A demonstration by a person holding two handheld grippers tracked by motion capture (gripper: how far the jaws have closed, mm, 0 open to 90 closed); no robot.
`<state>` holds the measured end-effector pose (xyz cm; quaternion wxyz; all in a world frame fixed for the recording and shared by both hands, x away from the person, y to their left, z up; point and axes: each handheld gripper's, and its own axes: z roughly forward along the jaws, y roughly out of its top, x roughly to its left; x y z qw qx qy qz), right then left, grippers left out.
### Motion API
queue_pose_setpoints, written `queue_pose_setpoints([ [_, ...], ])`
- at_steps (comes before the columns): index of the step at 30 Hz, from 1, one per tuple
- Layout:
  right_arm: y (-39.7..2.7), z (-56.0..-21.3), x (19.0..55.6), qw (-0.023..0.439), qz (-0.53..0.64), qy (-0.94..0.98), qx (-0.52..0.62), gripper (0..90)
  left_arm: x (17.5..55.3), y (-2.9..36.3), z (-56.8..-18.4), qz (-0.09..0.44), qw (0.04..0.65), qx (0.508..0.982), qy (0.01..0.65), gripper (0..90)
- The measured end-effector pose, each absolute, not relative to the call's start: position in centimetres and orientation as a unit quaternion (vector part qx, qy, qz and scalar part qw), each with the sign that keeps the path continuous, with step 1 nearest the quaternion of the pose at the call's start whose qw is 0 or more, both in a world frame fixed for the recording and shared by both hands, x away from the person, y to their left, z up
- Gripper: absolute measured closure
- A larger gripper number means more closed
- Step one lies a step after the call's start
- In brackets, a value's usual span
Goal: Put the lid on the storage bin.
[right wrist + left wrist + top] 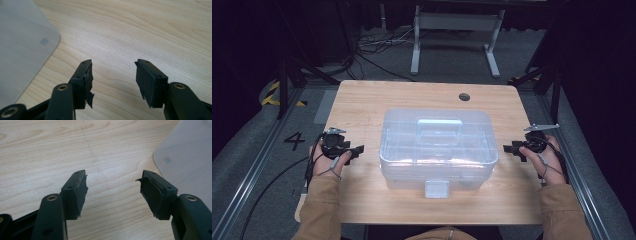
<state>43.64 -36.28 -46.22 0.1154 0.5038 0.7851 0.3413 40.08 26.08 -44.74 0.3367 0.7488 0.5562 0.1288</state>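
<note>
Since both sets of jaws stand wide with nothing between them, the sensible move is to bring them level onto the box's 2 short ends together, gripping low under the rim so it won't tip. The left gripper (pixel 357 149) sits at 9 o'clock of the clear plastic box (pixel 438 150), the right gripper (pixel 510 148) at 3 o'clock, each apart from it. The box rests mid-table (pixel 362 100), lid shut, latch (pixel 436 189) at 6 o'clock, handle (pixel 439 123) folded flat; it looks empty.
</note>
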Motion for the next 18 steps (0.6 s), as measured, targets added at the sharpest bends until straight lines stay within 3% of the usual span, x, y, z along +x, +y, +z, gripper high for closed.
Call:
queue_pose_setpoints([
  [18,-36.5,-48.6,44.2,0.129,0.337,0.786,0.502,50.6,40.6,25.8,-46.9,0.138,0.291,0.78,0.536,36.3],
])
